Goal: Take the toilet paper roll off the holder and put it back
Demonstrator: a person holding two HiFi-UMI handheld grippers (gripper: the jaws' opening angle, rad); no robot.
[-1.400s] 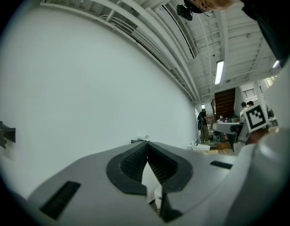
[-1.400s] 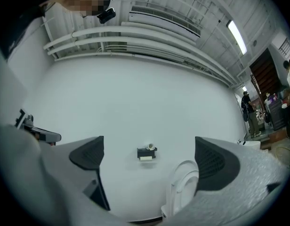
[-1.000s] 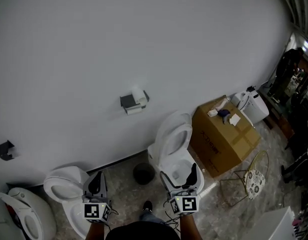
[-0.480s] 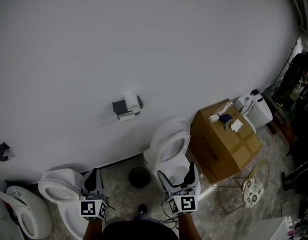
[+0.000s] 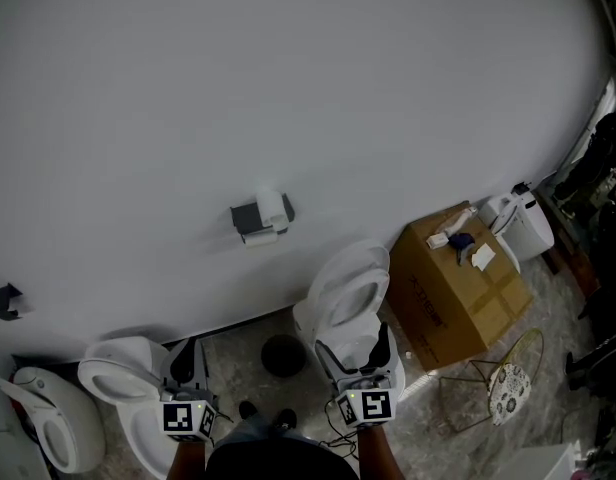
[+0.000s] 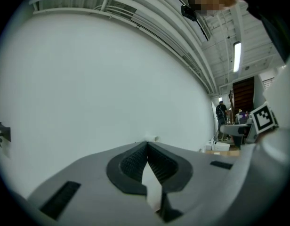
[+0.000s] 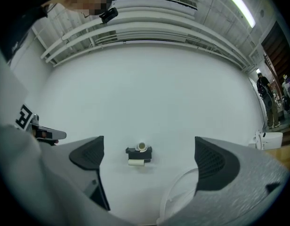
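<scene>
The dark toilet paper holder (image 5: 250, 219) is fixed to the white wall, well ahead of both grippers. A white roll (image 5: 274, 207) stands on top of it, and a second white roll (image 5: 261, 237) hangs below. In the right gripper view the holder (image 7: 138, 151) sits centred between the wide-apart jaws, with the top roll (image 7: 141, 146) showing its core. My right gripper (image 5: 356, 349) is open and empty, low over a toilet. My left gripper (image 5: 186, 359) is shut with nothing in it; in the left gripper view its tips (image 6: 147, 143) meet and cover most of the holder.
A white toilet (image 5: 345, 294) with its lid up stands below right of the holder, and two more toilets (image 5: 120, 370) are at the left. A black round bin (image 5: 283, 355) sits on the floor between them. A cardboard box (image 5: 458, 288) and a wire stand (image 5: 508, 378) are at the right.
The head view has shifted slightly, so the holder sits a little lower and further left. A shoe has stepped forward at the bottom. Both grippers stay low, unchanged.
</scene>
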